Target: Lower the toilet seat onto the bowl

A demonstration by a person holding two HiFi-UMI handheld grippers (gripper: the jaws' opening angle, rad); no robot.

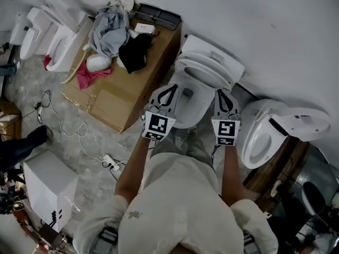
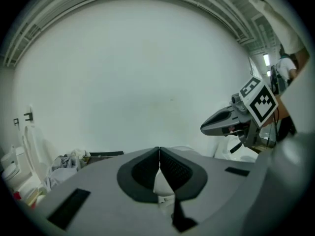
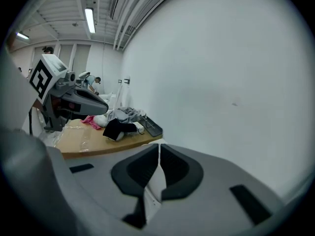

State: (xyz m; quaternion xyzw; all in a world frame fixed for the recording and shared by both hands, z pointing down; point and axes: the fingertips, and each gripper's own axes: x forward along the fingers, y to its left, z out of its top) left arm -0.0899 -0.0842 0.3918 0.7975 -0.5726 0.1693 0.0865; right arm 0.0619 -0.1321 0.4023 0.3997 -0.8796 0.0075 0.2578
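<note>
Your left gripper (image 1: 170,88) and right gripper (image 1: 222,92), jaws together and empty, hung over the toilet (image 1: 197,100) on speckled floor (image 1: 69,134), cardboard box (image 1: 124,97) alongside, white wall (image 1: 265,25) behind.

The toilet (image 1: 204,70) is showing white; left of it, a brown box (image 1: 122,97) is bearing pink cloth (image 1: 87,78), black cloth (image 1: 135,52) (and grey-blue cloth (image 1: 108,30)).

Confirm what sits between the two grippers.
The white toilet bowl lies between the left gripper and the right gripper, seen in the head view.
</note>
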